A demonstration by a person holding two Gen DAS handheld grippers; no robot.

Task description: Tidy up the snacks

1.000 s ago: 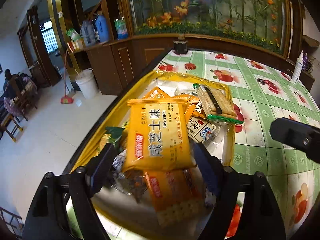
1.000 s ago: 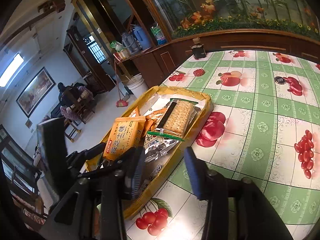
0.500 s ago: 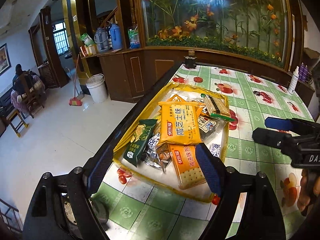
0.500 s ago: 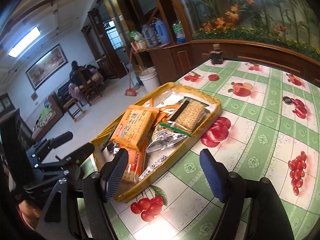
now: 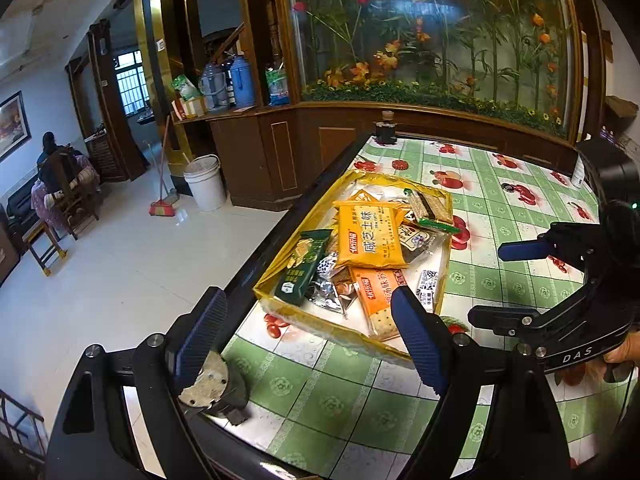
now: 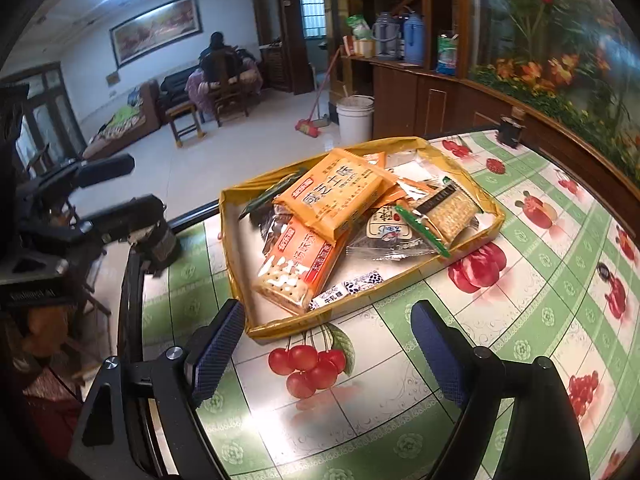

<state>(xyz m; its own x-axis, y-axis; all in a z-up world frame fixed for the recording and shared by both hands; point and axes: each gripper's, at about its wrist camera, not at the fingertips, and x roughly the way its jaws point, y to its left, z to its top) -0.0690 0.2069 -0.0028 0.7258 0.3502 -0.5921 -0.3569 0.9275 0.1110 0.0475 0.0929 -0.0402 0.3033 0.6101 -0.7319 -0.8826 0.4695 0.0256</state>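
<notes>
A yellow tray [image 5: 276,276] [image 6: 486,198] sits near the table's left edge, piled with snacks. A yellow cracker pack [image 5: 368,236] [image 6: 332,196] lies on top. An orange cracker pack [image 5: 378,296] [image 6: 298,264], a green pack [image 5: 304,266] and a clear-wrapped cracker pack [image 5: 430,210] [image 6: 444,212] lie around it. My left gripper [image 5: 308,338] is open and empty, held back from the tray's near end. My right gripper [image 6: 326,350] is open and empty, over the tablecloth in front of the tray; it also shows in the left wrist view [image 5: 520,280].
The table [image 6: 520,312] has a green-and-white fruit-print cloth and a dark edge [image 5: 256,264]. A small dark jar [image 5: 385,128] [image 6: 510,130] stands at the far end. A round metal piece [image 5: 204,380] sits at the table's near corner. A white bottle [image 5: 578,170] stands far right.
Both grippers have pulled back and up from the tray, so the whole tray now shows. The yellow cracker pack that was between the left fingers now lies on the pile.
</notes>
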